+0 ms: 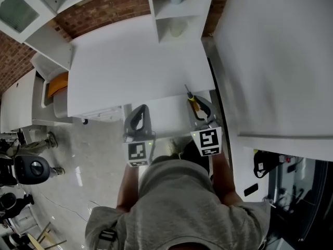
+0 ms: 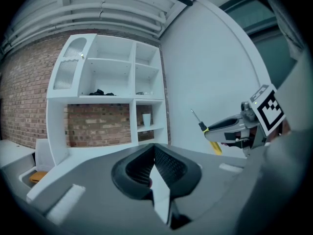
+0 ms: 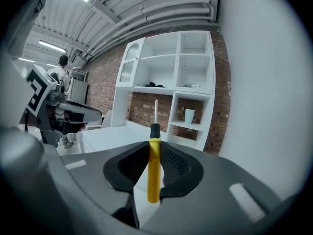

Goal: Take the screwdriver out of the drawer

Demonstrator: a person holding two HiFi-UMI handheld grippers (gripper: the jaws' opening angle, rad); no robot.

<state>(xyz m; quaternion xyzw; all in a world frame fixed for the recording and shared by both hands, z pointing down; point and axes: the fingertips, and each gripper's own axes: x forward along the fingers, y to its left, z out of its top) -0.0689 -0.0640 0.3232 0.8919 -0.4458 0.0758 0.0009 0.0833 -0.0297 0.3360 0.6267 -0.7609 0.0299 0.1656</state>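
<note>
1. Biggest thing here is the plain white panel (image 1: pixel 281 56) that fills the right side of the head view. It's just a flat white face.
2. Next is the white table (image 1: pixel 135 61), right in front of the person, with a brick wall (image 2: pixel 29 102) behind it.
3. A white shelf unit (image 3: pixel 171 67) stands at the back of the table. It has open cubbies, with brick showing through the lower ones, and something dark sits on one upper shelf, too small to make out.
4. The person (image 1: pixel 177 207) is in a grey top, seen from above, with both arms stretched forward at the table's near edge.
5. The left gripper (image 2: pixel 154 151) has its jaws together with nothing between them. It's held in the air to the left of the other gripper, near it but apart.
6. The right gripper (image 3: pixel 153 148) is clamped on the screwdriver, with both pads pressing the handle from the sides.
7. The screwdriver (image 3: pixel 153 175) has a yellow handle, a black collar and a thin metal shaft. The shaft sticks out past the jaw tips toward the shelf unit. In the head view it sits over the table's near right corner, up in the air and not lying on anything.
8. Smallest is a pale cup (image 3: pixel 189 115), standing upright on a low shelf in the right-hand column of the unit.
</note>
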